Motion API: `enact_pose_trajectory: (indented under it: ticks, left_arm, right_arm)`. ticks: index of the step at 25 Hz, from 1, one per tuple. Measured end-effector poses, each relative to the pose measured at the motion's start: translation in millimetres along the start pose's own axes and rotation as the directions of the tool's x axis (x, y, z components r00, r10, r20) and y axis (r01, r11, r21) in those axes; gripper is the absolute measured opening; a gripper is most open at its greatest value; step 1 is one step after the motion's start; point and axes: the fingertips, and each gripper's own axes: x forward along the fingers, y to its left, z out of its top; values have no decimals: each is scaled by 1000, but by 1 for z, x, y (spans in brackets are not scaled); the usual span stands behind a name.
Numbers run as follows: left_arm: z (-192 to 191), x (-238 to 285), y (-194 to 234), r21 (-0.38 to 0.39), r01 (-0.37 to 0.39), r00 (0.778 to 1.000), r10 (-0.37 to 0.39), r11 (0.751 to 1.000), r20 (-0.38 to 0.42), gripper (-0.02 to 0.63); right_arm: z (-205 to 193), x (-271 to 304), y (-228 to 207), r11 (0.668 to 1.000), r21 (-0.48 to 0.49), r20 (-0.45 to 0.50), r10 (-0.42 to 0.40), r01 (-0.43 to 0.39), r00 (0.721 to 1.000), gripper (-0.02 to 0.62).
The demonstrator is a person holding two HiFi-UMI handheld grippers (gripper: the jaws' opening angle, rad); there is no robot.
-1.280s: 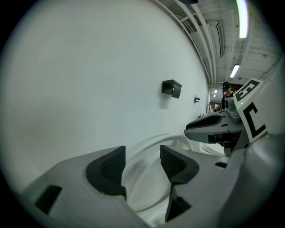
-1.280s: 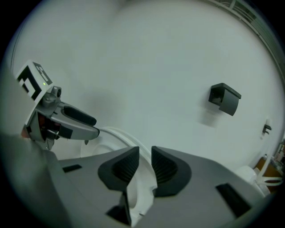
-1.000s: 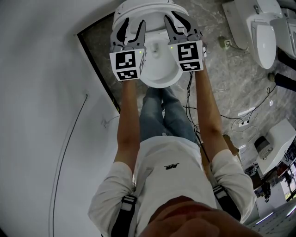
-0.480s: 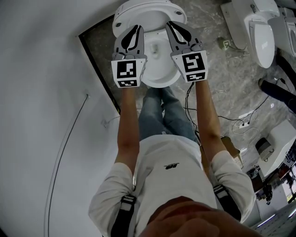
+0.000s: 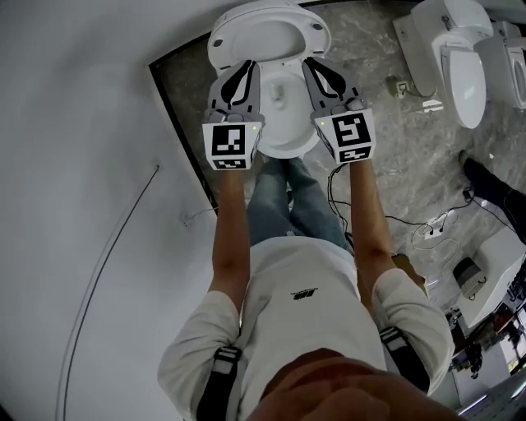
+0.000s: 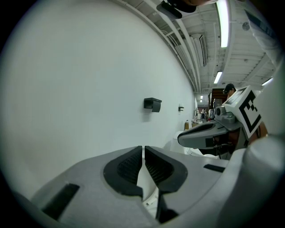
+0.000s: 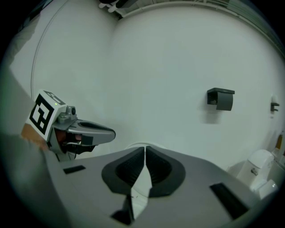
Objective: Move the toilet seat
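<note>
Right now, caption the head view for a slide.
Overhead: left gripper and right gripper, both shut, at the toilet seat.

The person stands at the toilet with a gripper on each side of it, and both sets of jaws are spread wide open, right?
Not wide open. The left gripper and right gripper do flank the toilet seat, but both are closed. Each gripper view shows its black pads meeting at the tips, with a white edge, apparently the seat, pinched between them.
</note>
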Motion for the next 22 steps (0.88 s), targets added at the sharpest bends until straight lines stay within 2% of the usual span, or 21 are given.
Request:
enact_pose_trajectory:
  ticks: [14,22]
  left_arm:
    - [24,-37,-32,27,-11,999,10,1000,38,32]
    - [18,-49,-37,11,-7,999,6,1000,31,32]
  right_arm:
    - [12,-47,13,1000,0,25,10,-9,1000,35]
    - [9,-56,20,1000,-9,25,3,-3,1000,35]
